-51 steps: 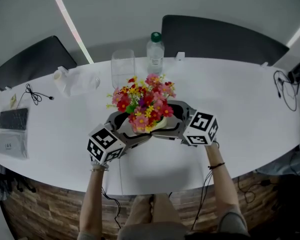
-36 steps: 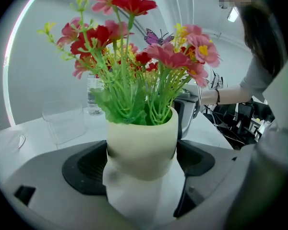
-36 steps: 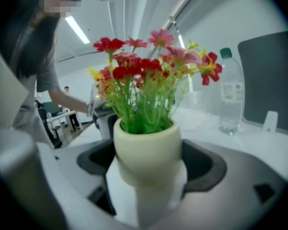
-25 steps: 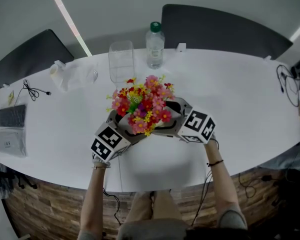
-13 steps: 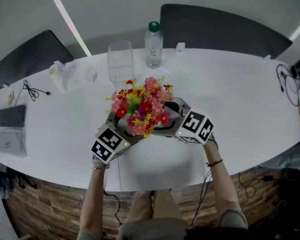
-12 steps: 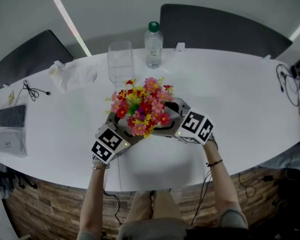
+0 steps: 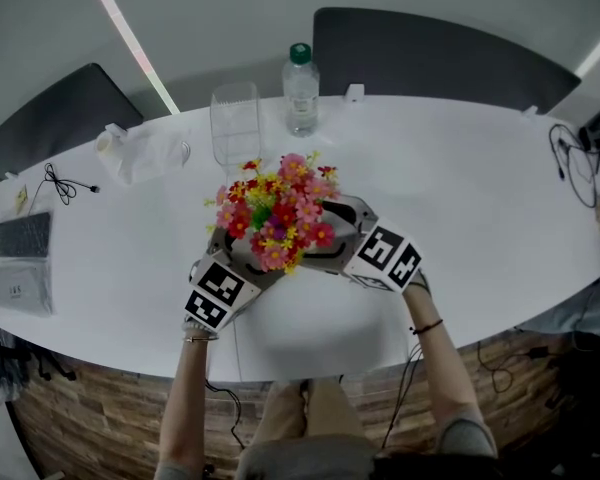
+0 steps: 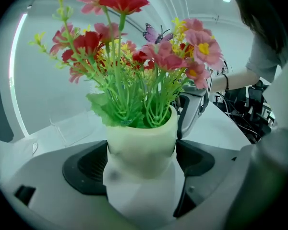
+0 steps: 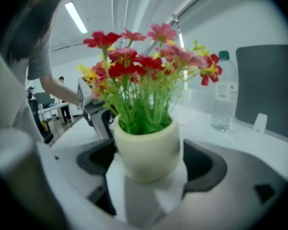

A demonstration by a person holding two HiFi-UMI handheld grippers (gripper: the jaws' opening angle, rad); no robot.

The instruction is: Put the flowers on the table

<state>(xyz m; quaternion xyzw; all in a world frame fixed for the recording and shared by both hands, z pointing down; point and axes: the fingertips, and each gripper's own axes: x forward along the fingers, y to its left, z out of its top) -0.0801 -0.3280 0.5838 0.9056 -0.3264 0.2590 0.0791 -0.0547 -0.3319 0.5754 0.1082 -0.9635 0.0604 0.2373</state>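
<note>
Flowers: red, pink and yellow blooms in a cream pot, caught between my two tools above the near middle of the table.
Left gripper: clenched on the pot, one jaw on each side of it.
Right gripper: clamped on the same pot, reaching in from the opposite side, facing my left tool.
Why both: I judged the bunch top-heavy and the pot round and smooth, so two opposed grips kept it from twisting or tipping.
Pot: upright, with the stems rising straight above both sets of jaws.
Contact: I could not tell whether the base was touching the table.
Beyond the tools: a clear container and a bottle stood past the flowers, apart from them.
Next, as I judged: lower it straight down, then loosen both grips only once the base rested flat.
</note>
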